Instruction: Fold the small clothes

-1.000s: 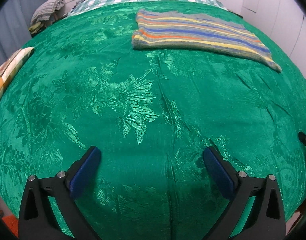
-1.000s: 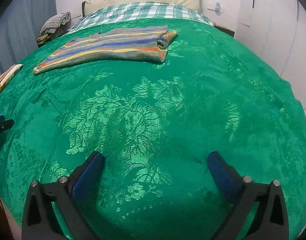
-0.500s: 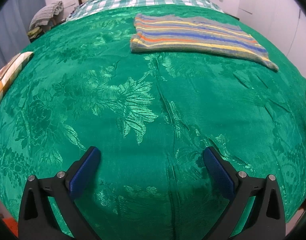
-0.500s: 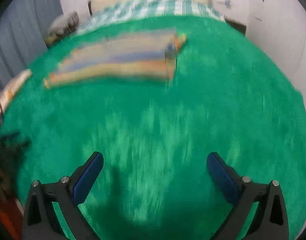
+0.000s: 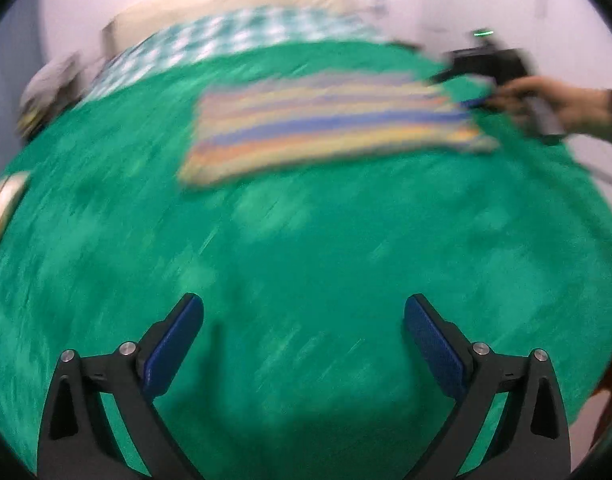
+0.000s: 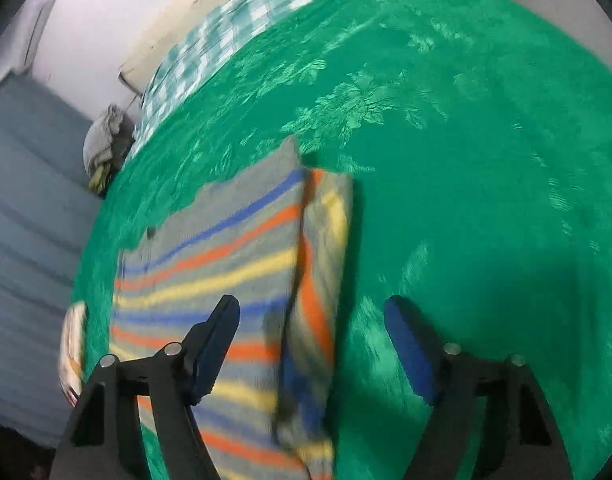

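Observation:
A folded striped garment [image 5: 326, 120] in grey, blue, orange and yellow lies on the far half of the green bedspread [image 5: 306, 248]. My left gripper [image 5: 303, 308] hangs open above bare bedspread, well short of the garment. In the left wrist view a hand [image 5: 566, 108] holds my right gripper [image 5: 476, 102] at the garment's right end. In the right wrist view the right gripper [image 6: 312, 308] straddles the folded edge of the garment [image 6: 225, 248]. Its jaws are closing, and its pads are not pressing on the cloth. One finger is over the stripes, the other over the bedspread [image 6: 486, 160].
A checked sheet [image 5: 245, 36] and a pale pillow lie at the head of the bed. A heap of clothes [image 6: 103, 140] sits beside the bed's far corner. A patterned cloth [image 5: 1, 204] lies at the left edge. A blue-grey curtain [image 6: 25, 200] hangs beyond it.
My right gripper has swung across the bed to the garment's folded end, rolled, and its jaws have narrowed. My left gripper has lifted a little, and the hand holding the right gripper has come into its view.

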### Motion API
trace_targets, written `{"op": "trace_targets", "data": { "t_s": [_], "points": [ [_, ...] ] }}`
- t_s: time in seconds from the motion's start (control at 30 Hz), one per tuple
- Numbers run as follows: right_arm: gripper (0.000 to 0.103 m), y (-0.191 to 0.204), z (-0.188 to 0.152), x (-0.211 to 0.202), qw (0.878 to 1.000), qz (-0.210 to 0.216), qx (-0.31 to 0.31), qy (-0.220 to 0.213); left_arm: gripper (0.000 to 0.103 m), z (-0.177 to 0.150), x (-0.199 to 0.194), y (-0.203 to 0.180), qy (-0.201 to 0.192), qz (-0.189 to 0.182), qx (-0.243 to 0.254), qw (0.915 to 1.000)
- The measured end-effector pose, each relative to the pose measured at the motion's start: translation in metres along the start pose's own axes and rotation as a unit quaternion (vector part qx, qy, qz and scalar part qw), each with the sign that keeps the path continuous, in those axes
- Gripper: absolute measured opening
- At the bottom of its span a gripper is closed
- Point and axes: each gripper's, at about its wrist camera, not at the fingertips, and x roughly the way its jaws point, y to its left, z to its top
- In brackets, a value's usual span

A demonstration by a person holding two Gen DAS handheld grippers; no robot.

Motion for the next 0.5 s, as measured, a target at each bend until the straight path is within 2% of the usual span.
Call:
{"op": "trace_targets", "data": {
  "t_s": [0.1,0.17,0.27,0.33,0.4,0.43,0.47,0.5],
  "points": [
    [0.075,0.002,0.017,0.016,0.999,0.039,0.000,0.028,0.100,0.043,0.022,-0.047,-0.024,-0.047,0.096,0.9940],
    [0.075,0.003,0.027,0.027,0.996,0.055,-0.014,0.065,0.095,0.072,0.053,-0.086,-0.029,-0.069,0.159,0.9843],
    [0.071,0.006,0.039,0.036,0.991,0.070,-0.044,0.105,0.085,0.104,0.109,-0.141,-0.016,-0.066,0.229,0.9710],
    [0.069,0.005,0.048,0.041,0.989,0.082,-0.044,0.118,0.084,0.118,0.142,-0.171,-0.001,-0.065,0.258,0.9638],
    [0.065,0.001,0.052,0.043,0.988,0.088,-0.036,0.120,0.084,0.127,0.158,-0.192,-0.011,-0.064,0.276,0.9589],
    [0.064,0.000,0.056,0.045,0.989,0.089,-0.031,0.118,0.077,0.131,0.162,-0.199,-0.018,-0.067,0.281,0.9572],
    [0.061,-0.002,0.060,0.047,0.989,0.089,-0.024,0.115,0.051,0.134,0.166,-0.204,-0.018,-0.080,0.282,0.9559],
    [0.052,-0.003,0.065,0.050,0.989,0.091,-0.016,0.113,0.028,0.134,0.167,-0.207,-0.017,-0.085,0.278,0.9566]
  ]
}}
